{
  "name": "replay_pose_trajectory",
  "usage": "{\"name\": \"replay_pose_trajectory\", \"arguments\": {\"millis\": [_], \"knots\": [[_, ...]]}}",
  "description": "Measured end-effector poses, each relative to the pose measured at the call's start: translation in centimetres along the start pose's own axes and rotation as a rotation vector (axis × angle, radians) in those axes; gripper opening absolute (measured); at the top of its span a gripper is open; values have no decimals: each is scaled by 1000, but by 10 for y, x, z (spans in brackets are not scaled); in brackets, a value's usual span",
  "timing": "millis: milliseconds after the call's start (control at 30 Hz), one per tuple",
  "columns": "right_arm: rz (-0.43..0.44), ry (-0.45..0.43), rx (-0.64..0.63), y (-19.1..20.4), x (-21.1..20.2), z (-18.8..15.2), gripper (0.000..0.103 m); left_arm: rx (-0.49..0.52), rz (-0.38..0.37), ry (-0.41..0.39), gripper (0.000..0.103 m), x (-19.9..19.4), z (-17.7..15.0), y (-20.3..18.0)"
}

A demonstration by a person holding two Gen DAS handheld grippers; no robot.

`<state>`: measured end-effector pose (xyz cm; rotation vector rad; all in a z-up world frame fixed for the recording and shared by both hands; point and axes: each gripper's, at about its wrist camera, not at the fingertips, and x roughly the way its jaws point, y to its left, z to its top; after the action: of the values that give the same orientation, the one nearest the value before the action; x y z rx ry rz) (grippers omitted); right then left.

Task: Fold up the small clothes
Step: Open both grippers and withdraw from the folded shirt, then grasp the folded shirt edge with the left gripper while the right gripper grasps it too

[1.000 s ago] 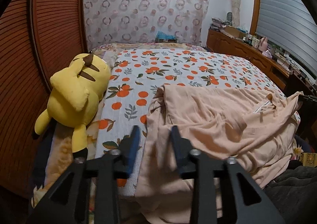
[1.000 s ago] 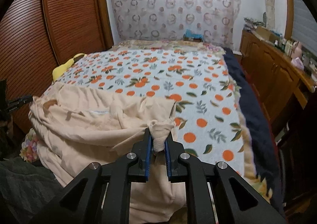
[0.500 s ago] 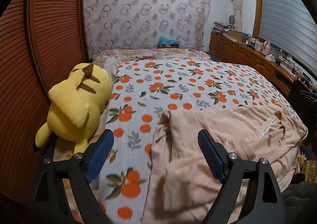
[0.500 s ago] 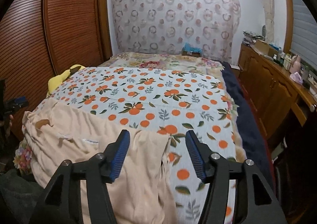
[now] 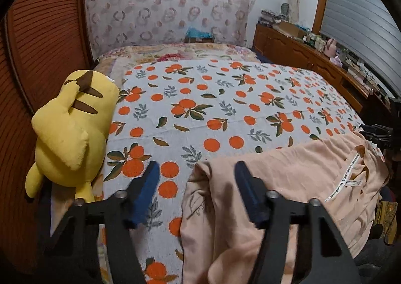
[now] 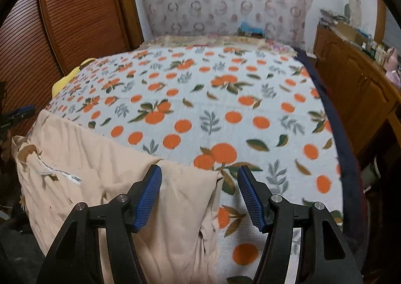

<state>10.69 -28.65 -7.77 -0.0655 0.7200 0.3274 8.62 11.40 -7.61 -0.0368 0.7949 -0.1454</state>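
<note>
A peach garment (image 5: 288,183) lies spread across the near edge of the bed, its white label (image 5: 348,178) facing up. My left gripper (image 5: 196,164) hovers over the garment's left corner. Its jaws are closing, and the pads are clear of the cloth. In the right wrist view the same garment (image 6: 87,158) hangs over the bed's edge. My right gripper (image 6: 199,168) stands open above the garment's right corner and grips nothing. Each gripper also shows at the edge of the other's view.
The bed carries an orange-print blanket (image 5: 225,108). A yellow plush toy (image 5: 72,128) lies along the bed's left side, against a brown slatted wardrobe door (image 5: 37,45). A wooden cabinet (image 6: 356,78) with small items on top runs along the right side.
My right gripper let go of the garment's bunched corner and opened. My left jaws spread wide, then narrowed. The garment now lies flatter along the bed's edge.
</note>
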Motion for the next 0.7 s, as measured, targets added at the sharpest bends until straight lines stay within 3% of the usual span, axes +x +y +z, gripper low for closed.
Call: {"name": "replay_pose_trajectory", "arguments": {"millis": [300, 333, 367, 400, 467, 700], "knots": [[-2, 32, -7, 3, 18, 1, 65, 11, -49, 102, 53, 26, -12, -6], [-1, 33, -16, 5, 19, 0, 62, 14, -58, 104, 43, 27, -13, -7], [5, 33, -25, 8, 19, 0, 51, 17, -68, 102, 33, 27, -14, -8], [15, 32, -33, 10, 20, -1, 44, 19, -70, 93, 11, 26, -14, -10], [53, 37, -48, 15, 19, -2, 15, 29, -86, 75, 10, 22, -16, -15], [90, -56, -78, 28, -20, -3, 11, 14, -132, -97, 9, -39, -4, -27]]}}
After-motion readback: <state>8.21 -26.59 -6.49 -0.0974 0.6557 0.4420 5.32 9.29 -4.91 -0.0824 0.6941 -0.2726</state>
